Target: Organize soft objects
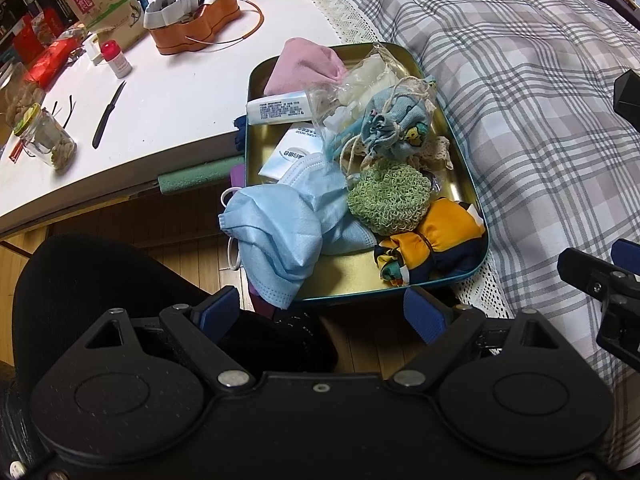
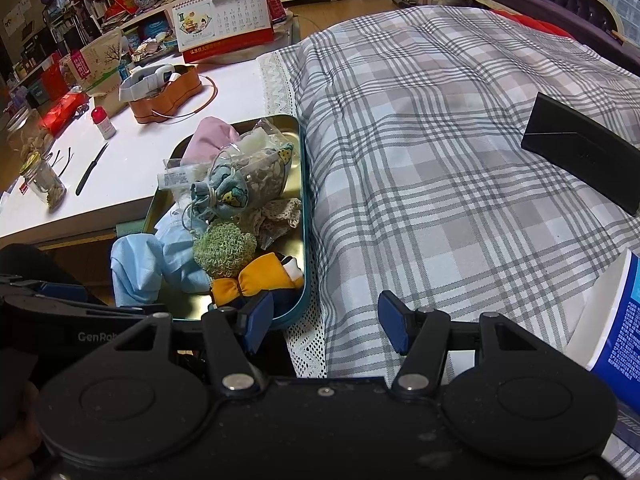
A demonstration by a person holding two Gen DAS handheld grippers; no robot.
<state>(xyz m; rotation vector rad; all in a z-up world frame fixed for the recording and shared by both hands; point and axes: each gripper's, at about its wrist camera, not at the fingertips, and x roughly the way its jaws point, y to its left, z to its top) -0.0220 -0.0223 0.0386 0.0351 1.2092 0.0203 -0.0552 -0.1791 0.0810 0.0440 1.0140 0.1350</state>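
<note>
Plaid quilt (image 2: 440, 152) covered the bed, lace-edged along its near side, filling the right of both views. White table (image 1: 168, 96) lay to the left, cluttered at its far end. Between them sat a teal tin tray (image 1: 474, 184) with a gold inside, its long right wall just beside the quilt's edge.

The soft objects were heaped in the tray — a pale blue face mask (image 1: 272, 236) draped over the near-left rim, a pink cloth (image 1: 306, 64) at the far end, a yellow and navy scrunchie (image 1: 436, 240) in the near-right corner, a green knitted pad (image 1: 386, 200) touching it, a small blue drawstring pouch (image 1: 390, 128) mid-tray. A white tube (image 1: 276, 110) lay across beneath the pink cloth.

Left gripper (image 1: 326, 312) hovered at the tray's near edge, jaws wide, nothing between them. Right gripper (image 2: 328, 320) hung over the lace border beside the tray's near-right corner — jaws parted, narrower than the left's, empty.
</note>
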